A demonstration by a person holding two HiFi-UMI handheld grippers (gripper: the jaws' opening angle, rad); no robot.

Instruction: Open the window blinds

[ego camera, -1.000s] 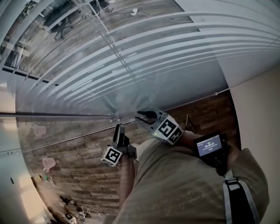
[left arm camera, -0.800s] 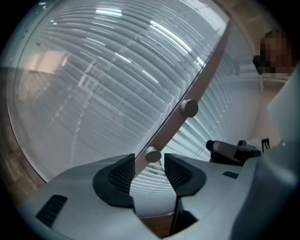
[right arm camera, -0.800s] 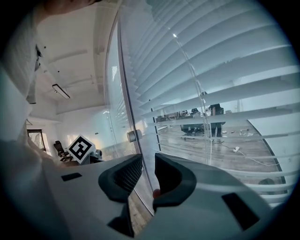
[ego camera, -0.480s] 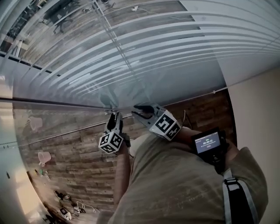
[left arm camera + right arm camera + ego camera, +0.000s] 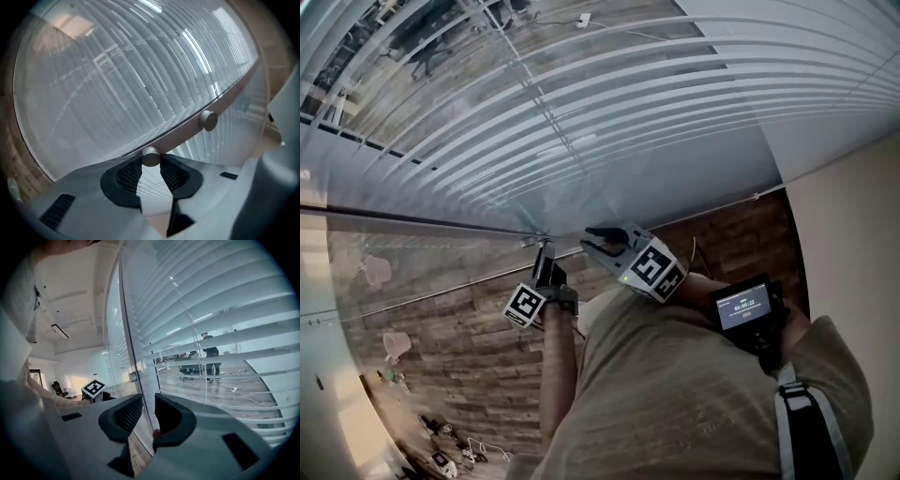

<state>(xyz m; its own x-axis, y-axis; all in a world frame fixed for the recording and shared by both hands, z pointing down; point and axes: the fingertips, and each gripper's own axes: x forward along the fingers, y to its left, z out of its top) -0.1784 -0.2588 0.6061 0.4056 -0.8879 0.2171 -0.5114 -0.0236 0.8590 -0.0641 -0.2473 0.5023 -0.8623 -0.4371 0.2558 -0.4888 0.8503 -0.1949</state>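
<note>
White slatted blinds (image 5: 609, 103) hang behind a glass pane, their slats partly tilted, with an office visible between them. A grey rail (image 5: 187, 130) runs along the glass and carries two round knobs. My left gripper (image 5: 151, 161) has just been closing, and the nearer knob (image 5: 151, 156) sits between its pad tips, touching both. The second knob (image 5: 208, 120) stands free further along the rail. In the head view the left gripper (image 5: 544, 261) reaches the rail (image 5: 441, 292). My right gripper (image 5: 592, 240) hovers beside it, jaws slightly apart (image 5: 149, 416), nothing gripped.
The glass pane's vertical edge (image 5: 126, 348) runs just ahead of the right jaws. A wood-plank floor (image 5: 469, 356) lies below, with small items at the lower left. A small screen (image 5: 742, 306) is strapped on the right arm. A plain wall (image 5: 853, 244) is at the right.
The left gripper has moved up to the rail and its jaws have narrowed around the knob. The right gripper has stayed where it was.
</note>
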